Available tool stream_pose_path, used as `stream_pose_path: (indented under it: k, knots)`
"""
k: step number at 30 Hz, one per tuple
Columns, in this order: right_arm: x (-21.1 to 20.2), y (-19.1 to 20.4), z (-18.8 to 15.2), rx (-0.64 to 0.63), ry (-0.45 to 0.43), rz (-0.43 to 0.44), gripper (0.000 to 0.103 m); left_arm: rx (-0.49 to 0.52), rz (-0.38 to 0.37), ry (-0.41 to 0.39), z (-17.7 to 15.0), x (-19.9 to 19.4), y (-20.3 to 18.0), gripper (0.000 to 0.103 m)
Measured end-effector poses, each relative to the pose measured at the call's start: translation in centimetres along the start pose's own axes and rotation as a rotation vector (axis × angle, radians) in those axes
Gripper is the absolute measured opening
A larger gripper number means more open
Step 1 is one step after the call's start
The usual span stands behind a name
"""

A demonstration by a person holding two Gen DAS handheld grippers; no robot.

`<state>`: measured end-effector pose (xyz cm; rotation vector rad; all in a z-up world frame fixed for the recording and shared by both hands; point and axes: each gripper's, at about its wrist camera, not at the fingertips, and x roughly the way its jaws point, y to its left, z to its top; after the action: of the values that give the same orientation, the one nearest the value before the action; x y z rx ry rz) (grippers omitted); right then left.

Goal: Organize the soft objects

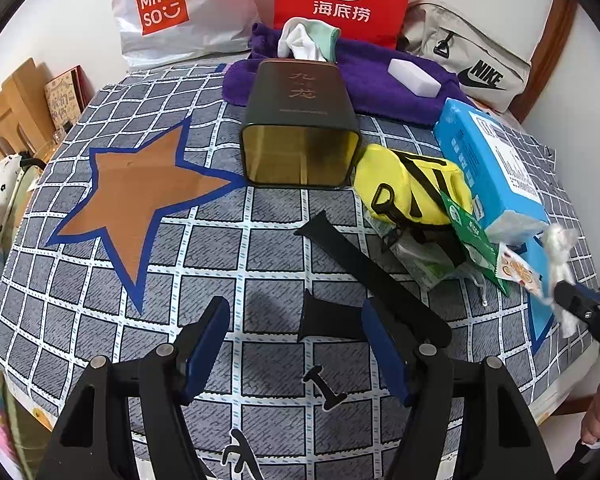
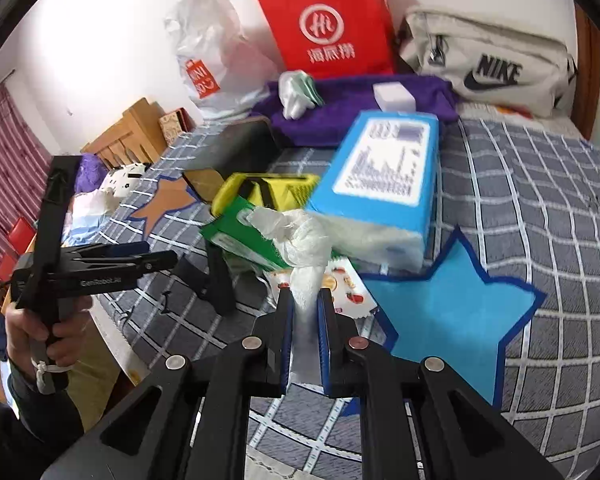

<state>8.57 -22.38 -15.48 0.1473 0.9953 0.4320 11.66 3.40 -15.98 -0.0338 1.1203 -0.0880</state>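
My right gripper (image 2: 305,308) is shut on a white knotted cloth (image 2: 308,248), held just above the checked bedspread (image 2: 540,184); the left wrist view has the same cloth (image 1: 560,256) at its right edge. My left gripper (image 1: 298,344) is open and points down at a black strap (image 1: 364,272), one end of which lies between its fingers without touching them. Beyond stand a dark open tin (image 1: 300,136) on its side, a yellow pouch (image 1: 408,188) and a blue tissue pack (image 1: 492,168). On a purple towel (image 1: 340,76) lie a white and mint sock (image 1: 308,40) and a white block (image 1: 414,74).
A green packet (image 2: 236,232) and a snack wrapper (image 2: 348,292) lie under the cloth. Against the wall stand a red paper bag (image 2: 332,20), a white plastic bag (image 2: 204,48) and a beige Nike bag (image 2: 492,68). A hand (image 2: 40,332) holds the left gripper at the bed's edge.
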Motion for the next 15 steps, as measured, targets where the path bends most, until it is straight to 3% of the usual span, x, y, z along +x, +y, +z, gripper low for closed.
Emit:
stream_pose_path:
  k: [7, 10, 15]
  knots:
    - [1.1, -1.1, -1.1, -0.005, 0.069, -0.02, 0.022, -0.011, 0.017, 0.004, 0.0, -0.1, 0.5, 0.067]
    - [1.0, -1.5, -1.1, 0.007, 0.058, -0.034, 0.051, -0.009, 0.016, 0.007, 0.0, 0.1, 0.6, 0.067]
    - [2.2, -1.6, -0.5, 0.022, 0.048, -0.024, 0.054, -0.014, 0.012, 0.016, 0.0, 0.4, 0.8, 0.067]
